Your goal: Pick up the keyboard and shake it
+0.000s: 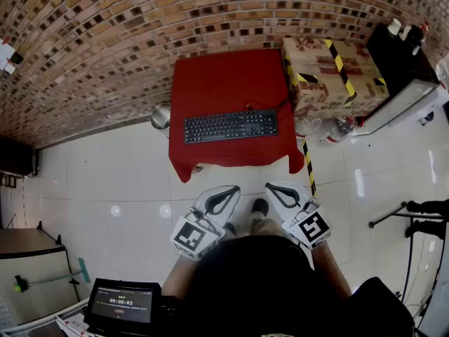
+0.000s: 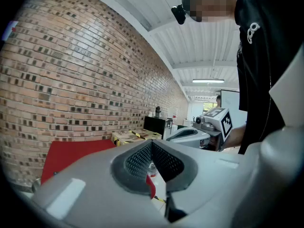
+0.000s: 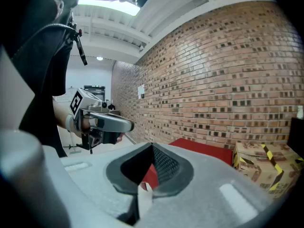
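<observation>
1. A brick wall (image 1: 105, 34) backs the scene and a pale tiled floor (image 1: 105, 181) runs from it to the person's feet; the floor between person and desk looks bare.
2. The desk (image 1: 224, 76), under a red cloth, stands against the wall; it carries only the task's thing.
3. A cardboard box (image 1: 330, 76) with yellow-black tape sits just beside the desk's right edge; a wide swing that way could strike it.
4. The keyboard (image 1: 230, 126) lies flat near the desk's front edge, long side facing the person and both ends free; the lift has not begun, so the step in hand is the approach.
5. The left tongs (image 1: 228, 194) and right tongs (image 1: 277, 190) hang close to the body, well apart from the desk; both pairs are together with nothing between them; next, I judge, they must go forward, part, and take one end of the keyboard each.
6. A metal pot (image 1: 161, 116) rests on the floor at the desk's left corner, clear of the reach.
7. A thin dark cable (image 1: 270, 106) seems to lead from the keyboard's back towards the box; it may tug during shaking.
</observation>
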`<state>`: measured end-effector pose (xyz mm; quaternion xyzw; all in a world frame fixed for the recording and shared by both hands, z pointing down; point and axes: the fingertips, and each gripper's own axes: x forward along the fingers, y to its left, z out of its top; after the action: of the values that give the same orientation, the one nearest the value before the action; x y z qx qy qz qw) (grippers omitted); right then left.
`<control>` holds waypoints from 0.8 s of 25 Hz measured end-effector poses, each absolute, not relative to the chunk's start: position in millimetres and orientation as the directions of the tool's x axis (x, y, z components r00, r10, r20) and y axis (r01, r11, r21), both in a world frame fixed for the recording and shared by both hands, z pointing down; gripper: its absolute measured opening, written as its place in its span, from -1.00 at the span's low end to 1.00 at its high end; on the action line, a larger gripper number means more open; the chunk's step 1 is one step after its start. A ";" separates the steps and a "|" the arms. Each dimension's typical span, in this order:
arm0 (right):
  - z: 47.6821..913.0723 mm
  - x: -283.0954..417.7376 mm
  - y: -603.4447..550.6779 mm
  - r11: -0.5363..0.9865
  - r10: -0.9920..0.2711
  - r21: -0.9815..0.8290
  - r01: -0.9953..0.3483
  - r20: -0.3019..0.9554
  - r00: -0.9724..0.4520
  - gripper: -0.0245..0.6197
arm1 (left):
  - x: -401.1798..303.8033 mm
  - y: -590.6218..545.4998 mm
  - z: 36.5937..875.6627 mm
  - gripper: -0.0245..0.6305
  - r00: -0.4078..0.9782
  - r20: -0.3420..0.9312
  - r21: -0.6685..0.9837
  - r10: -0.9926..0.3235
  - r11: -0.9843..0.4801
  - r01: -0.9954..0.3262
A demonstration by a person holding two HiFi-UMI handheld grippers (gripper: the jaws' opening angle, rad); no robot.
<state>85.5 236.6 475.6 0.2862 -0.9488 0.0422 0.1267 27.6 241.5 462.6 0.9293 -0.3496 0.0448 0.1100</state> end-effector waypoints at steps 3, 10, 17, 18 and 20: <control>487.9 99.8 220.8 0.829 -0.523 -0.028 -0.559 0.317 -0.792 -0.95 | 32.4 226.1 462.6 -0.87 0.742 0.171 0.171 -0.648 -0.722 -0.670; 516.6 112.3 195.6 0.822 -0.505 -0.088 -0.563 0.344 -0.791 -0.95 | 27.0 205.0 476.7 -0.87 0.699 0.214 0.200 -0.682 -0.670 -0.715; 536.5 111.5 163.3 0.787 -0.512 -0.125 -0.604 0.414 -0.753 -0.95 | -7.1 171.5 503.8 -0.87 0.666 0.258 0.231 -0.700 -0.624 -0.746; 536.4 110.2 157.1 0.779 -0.521 -0.124 -0.614 0.414 -0.746 -0.95 | -11.6 163.9 507.2 -0.87 0.667 0.259 0.240 -0.698 -0.623 -0.745; 537.2 106.9 144.6 0.762 -0.538 -0.126 -0.635 0.423 -0.729 -0.95 | -19.5 147.1 513.8 -0.87 0.672 0.265 0.255 -0.692 -0.622 -0.740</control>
<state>106.9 144.6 537.2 0.3185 -0.9204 0.1321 0.1841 -19.5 147.1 513.8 0.8978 -0.3988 0.0705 0.1732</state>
